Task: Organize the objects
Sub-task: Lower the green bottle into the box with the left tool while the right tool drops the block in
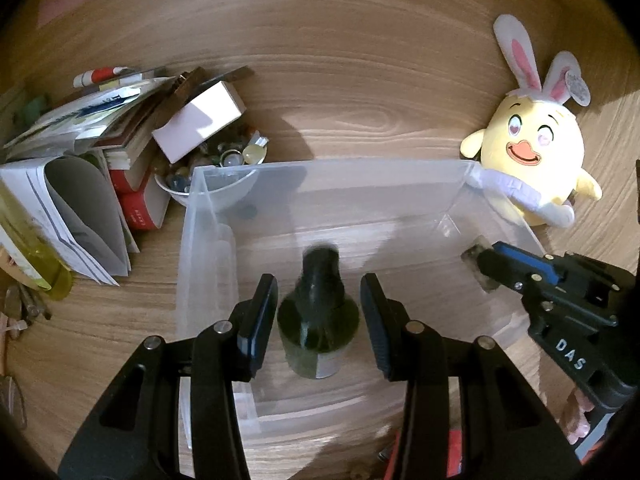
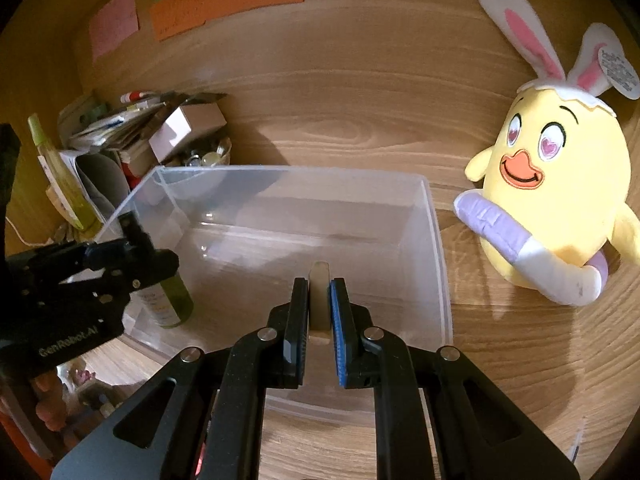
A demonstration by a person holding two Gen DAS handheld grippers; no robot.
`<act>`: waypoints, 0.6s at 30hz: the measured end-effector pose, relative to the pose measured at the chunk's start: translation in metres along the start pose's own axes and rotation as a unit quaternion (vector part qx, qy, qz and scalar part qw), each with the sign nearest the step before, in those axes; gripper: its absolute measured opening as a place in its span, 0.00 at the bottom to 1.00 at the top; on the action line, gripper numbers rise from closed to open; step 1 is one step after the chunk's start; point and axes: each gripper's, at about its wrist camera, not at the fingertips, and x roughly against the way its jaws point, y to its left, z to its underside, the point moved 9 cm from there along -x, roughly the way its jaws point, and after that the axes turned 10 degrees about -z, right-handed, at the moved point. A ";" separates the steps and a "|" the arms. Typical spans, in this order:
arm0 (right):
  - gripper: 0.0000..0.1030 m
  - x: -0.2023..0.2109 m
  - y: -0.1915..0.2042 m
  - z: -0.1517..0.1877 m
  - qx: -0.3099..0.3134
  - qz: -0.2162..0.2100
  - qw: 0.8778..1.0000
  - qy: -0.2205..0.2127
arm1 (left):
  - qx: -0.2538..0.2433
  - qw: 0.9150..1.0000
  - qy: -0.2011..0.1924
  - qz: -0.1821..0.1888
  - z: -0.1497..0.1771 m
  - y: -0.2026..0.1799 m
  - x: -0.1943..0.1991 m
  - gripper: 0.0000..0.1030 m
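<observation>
Gripping a dark green bottle (image 1: 318,320) around its shoulder with the left gripper (image 1: 319,320), jaws part open, pads on either side of the glass; bottle upright inside the clear plastic bin (image 1: 208,184), near its near left wall, seen labelled and yellow-green from the right wrist view (image 2: 170,304). Pinching a small pale flat piece (image 2: 320,296) in the right gripper (image 2: 320,312), jaws almost fully closed, pads pressed on both its faces; held inside the bin's near right part, above the floor; what the piece is, cannot tell. Resting on the wooden bench (image 1: 360,100), the bin (image 2: 436,240) otherwise showing only wood grain through its bottom. Leaning just right of the bin, a yellow plush chick (image 2: 560,200) with rabbit ears, its white and lilac arm touching the bin's far right corner in the left wrist view (image 1: 532,148). Crowding the bench left of the bin: folded papers (image 1: 80,208), red-spined books (image 1: 140,200), a white bowl (image 1: 200,188) of small trinkets with a white box (image 1: 200,120) tilted over it. Hanging farthest back, orange (image 2: 224,0) and pink (image 2: 114,20) paper notes.
</observation>
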 end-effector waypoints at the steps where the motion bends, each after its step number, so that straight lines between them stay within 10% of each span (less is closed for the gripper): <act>1: 0.10 0.000 0.000 0.000 0.001 0.000 1.000 0.001 | -0.001 1.000 0.001 0.000 0.000 0.000 0.000 0.41; 18: 0.48 0.026 0.014 -0.011 0.032 0.019 0.999 -0.030 | -0.025 0.998 -0.046 -0.020 -0.004 -0.002 0.045 0.81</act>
